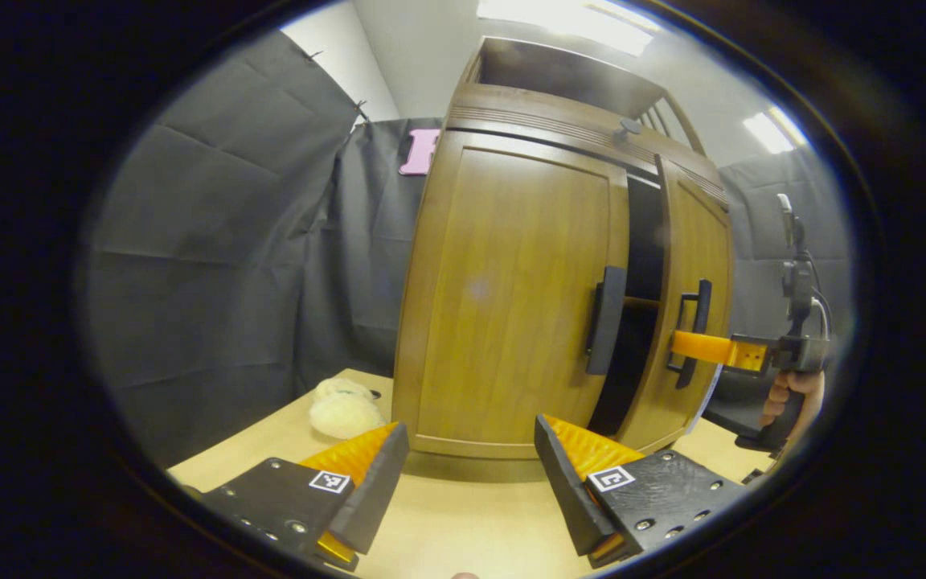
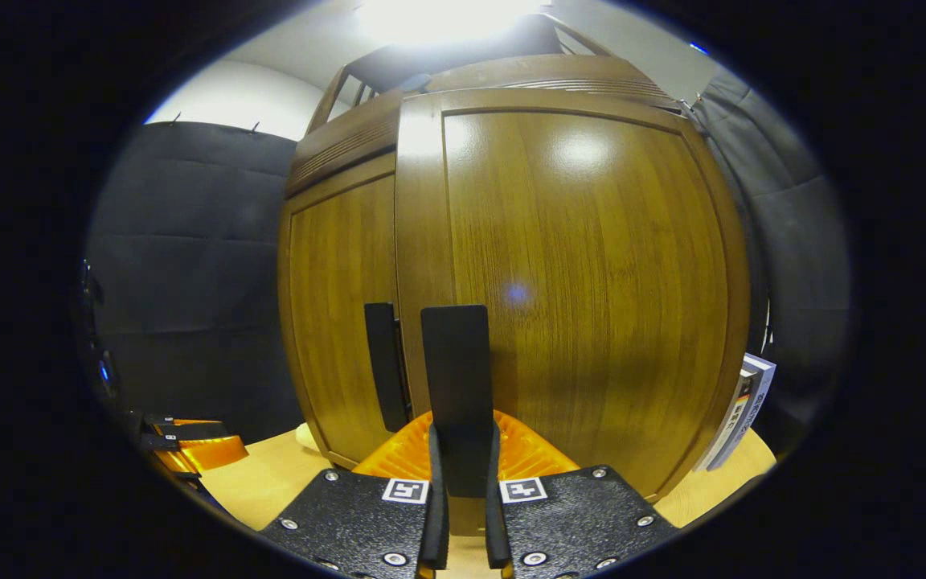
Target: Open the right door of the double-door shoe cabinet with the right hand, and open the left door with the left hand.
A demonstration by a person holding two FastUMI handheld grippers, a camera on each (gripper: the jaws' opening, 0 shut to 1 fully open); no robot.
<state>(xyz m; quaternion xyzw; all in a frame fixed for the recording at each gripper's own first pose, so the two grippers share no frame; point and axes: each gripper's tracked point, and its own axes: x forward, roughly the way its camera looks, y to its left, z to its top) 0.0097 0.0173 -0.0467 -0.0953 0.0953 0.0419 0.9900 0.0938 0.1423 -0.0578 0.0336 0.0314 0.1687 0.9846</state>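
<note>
Wooden shoe cabinet stands on the surface ahead of both tools — its right door is ajar, the left door shut. The right hand-held gripper is clamped on the right door's handle. The left hand-held gripper gapes wide, holding nothing — short of the left handle.

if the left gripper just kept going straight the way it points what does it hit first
Probably the shut left door of the shoe cabinet, low on its panel and left of its handle. The left gripper is open, short of the door; depth is unclear.
</note>
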